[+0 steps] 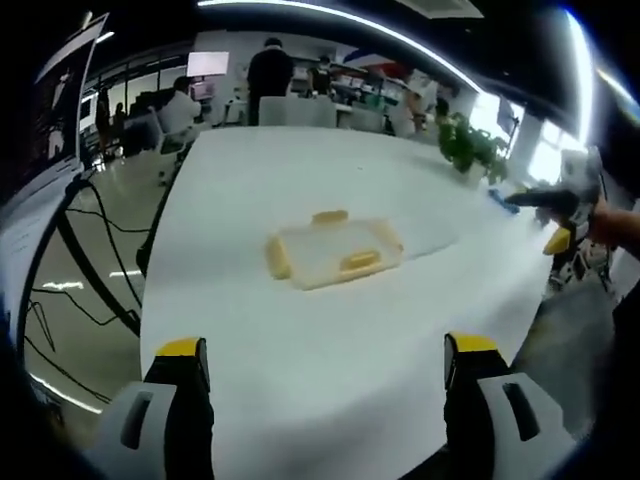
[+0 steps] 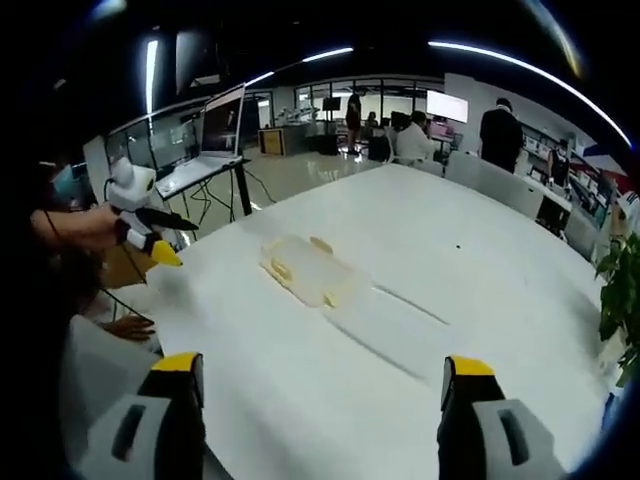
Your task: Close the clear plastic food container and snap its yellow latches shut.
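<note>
Your left gripper [image 1: 325, 365] hangs over the near edge of the white table [image 1: 300, 200], its two yellow-tipped jaws spread wide and holding nothing. Ahead of it, well apart from the jaws, the clear box [image 1: 333, 250] lies flat on the table with its lid on top. You can see yellow latches on it: one at the far edge [image 1: 329, 216], one on the near side [image 1: 359, 261] and one at the left end [image 1: 277, 257]; whether they are snapped down you cannot tell from here. At the right edge of the left gripper view, your right gripper [image 1: 558, 222] is held above the table's side, away from the box.

In the right gripper view, your right gripper [image 2: 322, 375] also has its jaws wide apart and empty, low over the table [image 2: 480, 260]. The box [image 2: 306, 268] sits near the middle of the table, far from the jaws. Your left gripper [image 2: 150, 235] shows at the left, held in a hand [image 2: 85, 228] beside the table's edge, clear of the box.

A plant [image 1: 468, 145] stands at the far right of the table. People [image 1: 270, 70] stand and sit among desks behind it
</note>
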The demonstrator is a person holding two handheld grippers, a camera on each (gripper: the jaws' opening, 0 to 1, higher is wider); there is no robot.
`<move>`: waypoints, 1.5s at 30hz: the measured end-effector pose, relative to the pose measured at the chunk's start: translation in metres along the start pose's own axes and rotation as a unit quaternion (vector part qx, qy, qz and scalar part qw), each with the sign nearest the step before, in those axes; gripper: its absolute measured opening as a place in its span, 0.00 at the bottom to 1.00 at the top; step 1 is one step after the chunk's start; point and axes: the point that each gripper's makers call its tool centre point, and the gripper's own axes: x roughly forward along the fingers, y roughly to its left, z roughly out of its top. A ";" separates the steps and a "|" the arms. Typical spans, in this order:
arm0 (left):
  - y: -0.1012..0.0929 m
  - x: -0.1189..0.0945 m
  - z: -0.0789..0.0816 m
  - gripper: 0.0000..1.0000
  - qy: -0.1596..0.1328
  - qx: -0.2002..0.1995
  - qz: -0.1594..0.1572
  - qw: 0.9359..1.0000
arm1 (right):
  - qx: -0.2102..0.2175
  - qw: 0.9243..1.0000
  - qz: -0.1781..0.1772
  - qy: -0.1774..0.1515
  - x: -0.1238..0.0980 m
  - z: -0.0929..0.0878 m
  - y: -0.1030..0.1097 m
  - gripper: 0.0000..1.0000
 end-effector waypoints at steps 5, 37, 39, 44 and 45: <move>-0.001 0.001 0.003 0.97 0.009 0.010 0.001 1.000 | -0.012 1.000 0.011 0.001 0.010 0.007 -0.004 1.00; 0.004 0.031 0.036 0.99 0.028 0.058 0.011 0.998 | -0.087 0.993 0.082 0.000 0.073 0.051 -0.025 1.00; 0.002 0.032 0.037 0.99 0.028 0.056 0.009 0.998 | -0.087 0.993 0.082 -0.001 0.075 0.054 -0.027 1.00; 0.003 0.037 0.038 0.99 0.033 0.066 0.007 0.997 | -0.104 0.991 0.089 0.001 0.082 0.061 -0.027 1.00; 0.003 0.037 0.038 0.99 0.034 0.066 0.006 0.997 | -0.107 0.990 0.091 0.002 0.084 0.062 -0.026 1.00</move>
